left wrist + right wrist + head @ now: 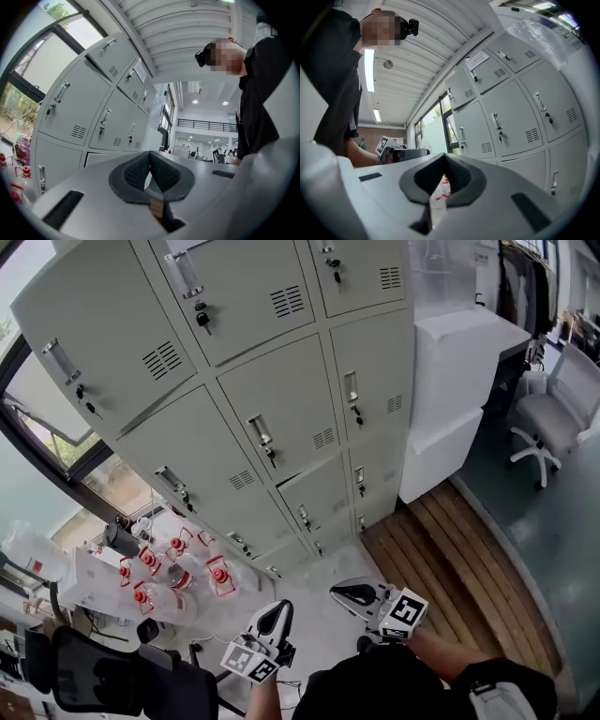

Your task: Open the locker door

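From the head view we look down on a bank of grey lockers (272,418), every one of the locker doors (281,404) flat and closed, each with a handle and a key; we cannot tell which one the task means. A pale floor runs before them, then a wooden slat platform (441,559) and a dark floor with a white office chair (553,418). A white cabinet (450,399) stands against the bank's right end. At left are a window (56,446) and red-capped bottles (178,568). Both tools are held low, near our body and well apart from the lockers: the left gripper (277,611) and the right gripper (349,593), each with its tip toward the bank.

In the left gripper view the lockers (89,112) rise at left under a ribbed ceiling (187,28), and a dark sleeve (262,93) fills the right. The left gripper (150,157) tilts upward, its pads pressed together on nothing.

In the right gripper view the lockers (520,112) stand at right. The right gripper (443,161) has its jaws together and empty; the left gripper (401,152) shows beyond it.
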